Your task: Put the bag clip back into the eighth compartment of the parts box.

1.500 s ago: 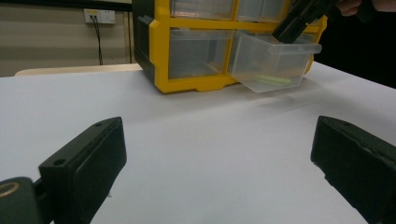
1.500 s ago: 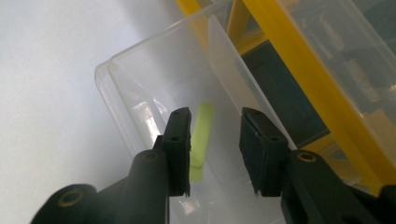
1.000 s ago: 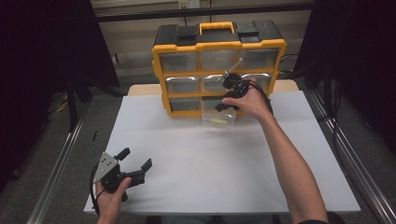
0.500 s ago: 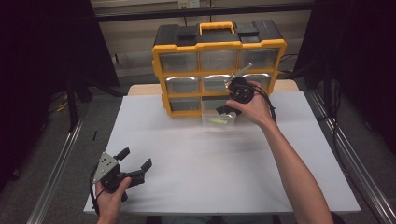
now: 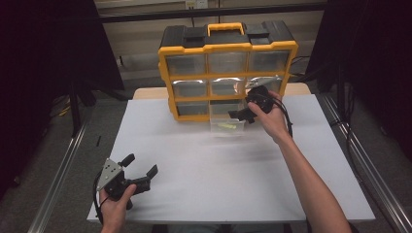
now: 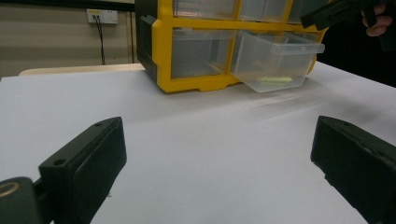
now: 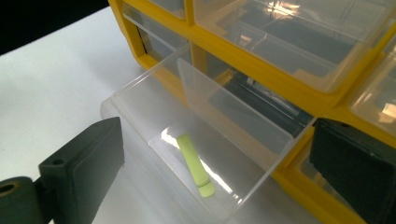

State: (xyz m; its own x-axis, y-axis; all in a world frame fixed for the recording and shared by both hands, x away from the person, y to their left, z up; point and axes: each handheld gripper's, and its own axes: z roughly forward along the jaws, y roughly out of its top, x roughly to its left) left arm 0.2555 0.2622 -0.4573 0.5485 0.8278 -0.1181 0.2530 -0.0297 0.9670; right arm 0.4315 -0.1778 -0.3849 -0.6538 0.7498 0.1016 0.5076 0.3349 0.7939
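The right gripper (image 5: 241, 115), jaws released, hovers above the pulled-out drawer (image 7: 187, 186) holding a green stick (image 7: 195, 165). Next move, likely: lower and grasp it. The left gripper (image 5: 142, 170) rests released on the table (image 5: 291, 184).

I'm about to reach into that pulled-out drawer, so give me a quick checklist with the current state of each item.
1. Drawer pulled out of the organizer: ok.
2. Green piece lying loose on the drawer floor: ok.
3. Right gripper open, above the drawer: ok.
4. Nothing else in the drawer blocking the piece: ok.
5. Left gripper open, near the table edge, away from the drawer: ok.
6. Whether the drawer is secure in its slot: cannot tell.
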